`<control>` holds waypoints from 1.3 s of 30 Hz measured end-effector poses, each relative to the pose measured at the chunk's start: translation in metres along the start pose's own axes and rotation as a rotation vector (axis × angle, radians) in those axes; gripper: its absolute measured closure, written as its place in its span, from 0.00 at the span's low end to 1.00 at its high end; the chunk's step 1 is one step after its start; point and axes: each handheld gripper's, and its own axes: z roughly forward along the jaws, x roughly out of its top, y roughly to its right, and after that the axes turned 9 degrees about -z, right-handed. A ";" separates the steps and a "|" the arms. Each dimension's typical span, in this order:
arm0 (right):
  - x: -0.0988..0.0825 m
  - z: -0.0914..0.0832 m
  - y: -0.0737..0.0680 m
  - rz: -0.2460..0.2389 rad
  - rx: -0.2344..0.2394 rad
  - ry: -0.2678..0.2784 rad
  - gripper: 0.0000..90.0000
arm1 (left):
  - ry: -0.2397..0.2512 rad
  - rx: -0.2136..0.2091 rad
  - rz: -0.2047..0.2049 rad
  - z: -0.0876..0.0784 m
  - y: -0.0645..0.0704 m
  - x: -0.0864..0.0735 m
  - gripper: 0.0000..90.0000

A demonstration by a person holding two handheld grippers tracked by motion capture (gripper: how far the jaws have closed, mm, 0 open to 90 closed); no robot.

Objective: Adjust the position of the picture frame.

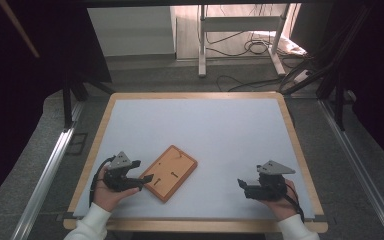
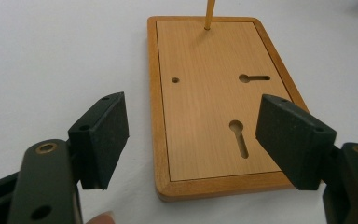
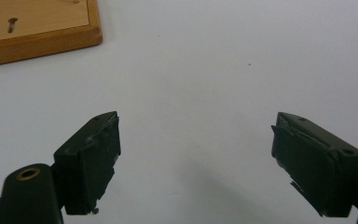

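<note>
The wooden board (image 1: pixel 170 172) is being approached at the near left of the table (image 1: pixel 220 125) by the left tongs (image 1: pixel 145 181), whose jaws are being held wide apart, one on each side of the board's near short end, not pressing on it. The right tongs (image 1: pixel 241 184) are being held apart too, above bare table at the near right, with nothing between them. A thin upright peg (image 2: pixel 209 14) is being carried at the board's far end. If the jaws are being closed unevenly, the board could be pushed across the smooth table or tipped, and the peg knocked. No brand, label or writing is being shown anywhere.
</note>
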 end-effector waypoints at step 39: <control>-0.011 0.001 -0.004 -0.038 -0.035 -0.076 0.20 | -0.083 0.021 -0.022 -0.011 -0.028 0.004 1.00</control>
